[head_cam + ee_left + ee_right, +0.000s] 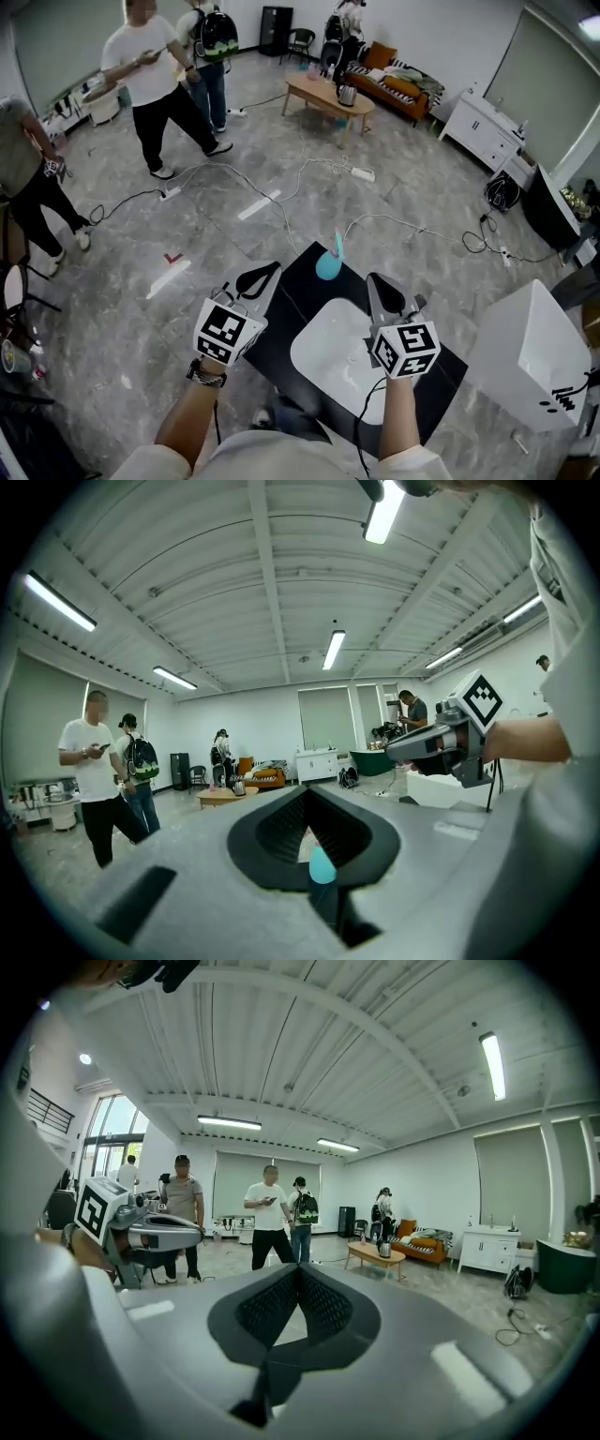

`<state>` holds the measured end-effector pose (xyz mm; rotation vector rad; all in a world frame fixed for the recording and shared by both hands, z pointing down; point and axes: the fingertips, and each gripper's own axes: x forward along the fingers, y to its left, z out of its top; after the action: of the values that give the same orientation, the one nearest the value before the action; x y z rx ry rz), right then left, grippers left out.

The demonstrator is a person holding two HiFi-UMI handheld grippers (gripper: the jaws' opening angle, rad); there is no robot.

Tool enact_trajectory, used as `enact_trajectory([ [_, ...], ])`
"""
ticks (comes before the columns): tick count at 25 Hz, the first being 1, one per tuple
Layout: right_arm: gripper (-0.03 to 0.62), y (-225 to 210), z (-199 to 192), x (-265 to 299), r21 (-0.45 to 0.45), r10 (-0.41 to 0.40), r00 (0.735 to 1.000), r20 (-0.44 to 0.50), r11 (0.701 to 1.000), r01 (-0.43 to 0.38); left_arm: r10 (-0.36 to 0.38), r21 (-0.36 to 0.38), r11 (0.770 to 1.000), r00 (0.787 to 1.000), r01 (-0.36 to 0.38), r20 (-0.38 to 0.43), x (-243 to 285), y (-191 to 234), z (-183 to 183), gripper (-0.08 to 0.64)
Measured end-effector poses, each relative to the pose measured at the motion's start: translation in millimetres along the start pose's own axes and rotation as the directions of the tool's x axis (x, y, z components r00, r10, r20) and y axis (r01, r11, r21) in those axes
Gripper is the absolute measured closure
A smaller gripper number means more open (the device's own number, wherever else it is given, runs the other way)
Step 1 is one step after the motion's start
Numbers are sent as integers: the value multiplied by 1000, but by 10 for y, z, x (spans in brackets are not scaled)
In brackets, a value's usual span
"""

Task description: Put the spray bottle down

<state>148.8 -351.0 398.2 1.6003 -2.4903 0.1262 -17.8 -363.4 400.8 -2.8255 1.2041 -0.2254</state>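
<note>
Now, your left gripper and right gripper both closed, empty. Spray bottle upright just ahead, between them, at table edge. Your forward swing could topple it.

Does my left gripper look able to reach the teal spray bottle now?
Probably yes: the teal spray bottle stands on the black table ahead of the left gripper, nothing between them, though its jaws are shut.
</note>
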Motion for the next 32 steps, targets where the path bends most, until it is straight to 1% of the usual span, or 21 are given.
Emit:
enact_trajectory([
  [9,586,107,313,-595,-14,-42,997,63,999,43,-45,44,998,998,44,37,-196,-266,366,560],
  [15,587,253,457,-875,-48,-40,995,90,998,45,-62,62,996,996,58,65,-312,-396,560,560],
  [18,587,310,489,-932,-73,-35,995,93,996,42,-73,61,996,994,68,77,-357,-445,628,560],
  [25,588,271,592,-1040,-87,-42,994,104,995,51,-81,75,994,993,75,83,-365,-531,704,560],
  [32,588,222,593,-993,-79,-39,994,105,996,47,-84,70,994,994,79,74,-310,-518,661,560],
])
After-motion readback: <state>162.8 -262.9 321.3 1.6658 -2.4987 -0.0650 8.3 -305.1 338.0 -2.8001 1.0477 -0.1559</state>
